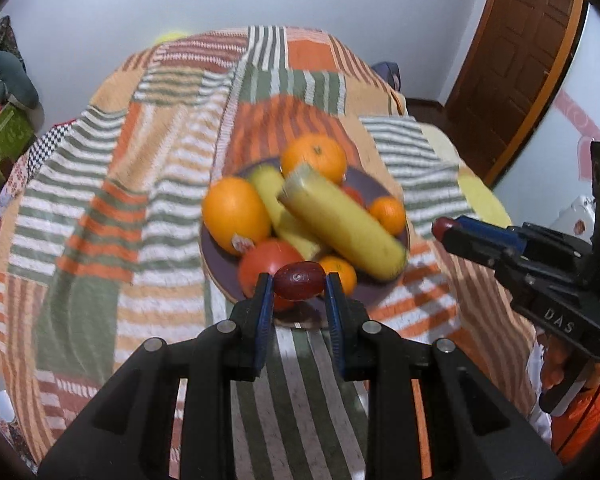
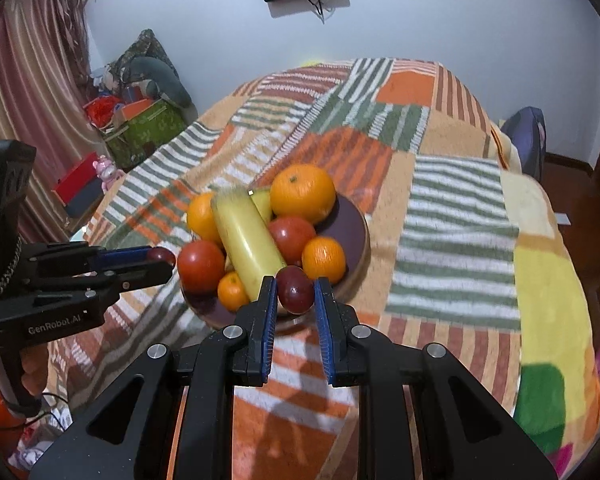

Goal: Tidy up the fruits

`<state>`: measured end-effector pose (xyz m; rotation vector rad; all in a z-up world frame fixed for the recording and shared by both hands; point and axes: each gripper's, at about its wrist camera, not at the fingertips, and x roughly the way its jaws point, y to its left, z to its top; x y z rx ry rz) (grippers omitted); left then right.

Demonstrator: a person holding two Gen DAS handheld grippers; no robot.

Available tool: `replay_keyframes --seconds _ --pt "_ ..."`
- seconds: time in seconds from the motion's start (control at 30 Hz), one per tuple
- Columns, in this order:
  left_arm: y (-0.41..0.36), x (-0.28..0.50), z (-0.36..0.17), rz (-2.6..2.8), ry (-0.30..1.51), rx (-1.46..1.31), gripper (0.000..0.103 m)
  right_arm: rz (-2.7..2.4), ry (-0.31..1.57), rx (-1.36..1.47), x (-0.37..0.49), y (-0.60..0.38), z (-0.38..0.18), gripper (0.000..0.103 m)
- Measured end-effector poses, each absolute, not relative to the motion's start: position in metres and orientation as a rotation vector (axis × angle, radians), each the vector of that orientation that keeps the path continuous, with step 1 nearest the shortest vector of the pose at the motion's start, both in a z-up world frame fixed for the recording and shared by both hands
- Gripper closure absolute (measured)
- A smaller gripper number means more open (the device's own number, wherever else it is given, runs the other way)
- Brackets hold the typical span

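Fruit plate (image 1: 220, 276), L gripper (image 1: 298, 286) clamps red grape (image 1: 299, 286), R gripper (image 2: 296, 288) clamps another grape (image 2: 295, 289)

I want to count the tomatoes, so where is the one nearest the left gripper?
In the left wrist view, that tomato lies at the plate's near edge, just behind the grape held in the left gripper, below the sticker-marked orange.

"DAS" stands in pale letters on the black body of the right gripper (image 1: 440, 227), at the right edge of the left wrist view. "GenRobot.AI" stands on the left gripper (image 2: 162, 258) (lower left, right wrist view).
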<state>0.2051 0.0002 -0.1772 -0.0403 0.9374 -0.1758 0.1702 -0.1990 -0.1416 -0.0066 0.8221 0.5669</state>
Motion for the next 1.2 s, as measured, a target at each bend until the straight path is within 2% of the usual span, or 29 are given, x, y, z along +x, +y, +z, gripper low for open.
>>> replay_keyframes --seconds 0.87,1.0,1.2 --pt "0.012 0.256 -0.202 -0.161 0.966 -0.064 0.077 0.562 0.864 -0.005 0.21 -0.173 -0.162 0.085" --pt "0.012 0.255 -0.202 -0.159 0.967 -0.066 0.075 0.555 0.861 -0.003 0.21 -0.175 -0.159 0.078" --pt "0.016 0.243 -0.189 -0.145 0.937 -0.074 0.073 0.542 0.823 0.003 0.203 -0.181 -0.142 0.078"
